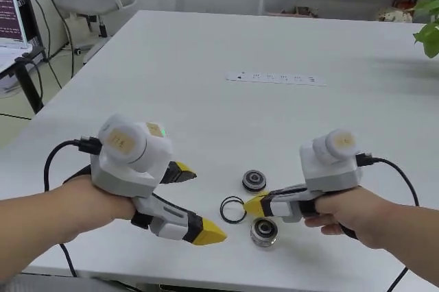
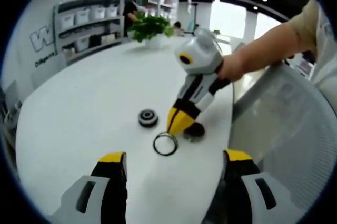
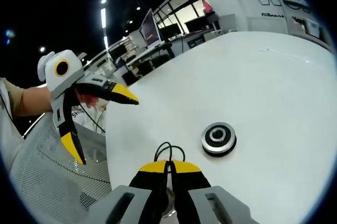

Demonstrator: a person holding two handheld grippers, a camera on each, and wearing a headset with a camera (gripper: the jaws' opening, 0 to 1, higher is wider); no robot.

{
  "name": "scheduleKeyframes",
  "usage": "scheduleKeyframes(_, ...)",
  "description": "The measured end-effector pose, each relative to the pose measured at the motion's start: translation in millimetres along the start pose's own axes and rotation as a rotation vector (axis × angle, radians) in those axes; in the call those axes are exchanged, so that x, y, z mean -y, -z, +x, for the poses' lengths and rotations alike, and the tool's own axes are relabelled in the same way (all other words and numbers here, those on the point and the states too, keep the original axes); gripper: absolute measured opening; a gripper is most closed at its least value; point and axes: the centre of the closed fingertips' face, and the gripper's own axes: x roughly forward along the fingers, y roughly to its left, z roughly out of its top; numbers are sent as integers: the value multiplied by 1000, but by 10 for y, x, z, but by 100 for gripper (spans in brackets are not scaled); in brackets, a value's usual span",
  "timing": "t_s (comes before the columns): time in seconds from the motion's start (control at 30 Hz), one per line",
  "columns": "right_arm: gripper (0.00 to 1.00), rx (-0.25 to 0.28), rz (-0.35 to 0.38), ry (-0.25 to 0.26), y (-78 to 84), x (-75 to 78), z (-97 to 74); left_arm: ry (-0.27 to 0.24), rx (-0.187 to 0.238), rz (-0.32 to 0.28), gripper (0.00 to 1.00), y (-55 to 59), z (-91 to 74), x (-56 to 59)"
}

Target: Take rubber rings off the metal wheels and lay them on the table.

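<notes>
- Laying thin black rubber ring flat on white table, right gripper jaws together at its edge
- Bringing left gripper, jaws wide apart, in to steady round metal wheel next

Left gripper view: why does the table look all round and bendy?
Left gripper view: the fisheye lens bends the table, but the rubber ring looks sharp. Right gripper view: same bending, bright ceiling lights against dark. Head view: straight lines, soft even light.
</notes>
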Motion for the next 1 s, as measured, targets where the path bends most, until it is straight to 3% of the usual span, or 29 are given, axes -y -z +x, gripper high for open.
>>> scheduleKeyframes(0.27, 7, 8, -4, 6, -11, 6, -25, -5, -4, -4, 75, 8, -9, -10)
scheduleKeyframes(0.63, 11, 71, -5, 3, -185, 2, -168, -7, 2, -12, 74, -43, -14, -41)
scheduleKeyframes(1.0, 16, 108, -41, 44, -285, 136, -310, -13, 13, -28, 71, -118, 37, -197)
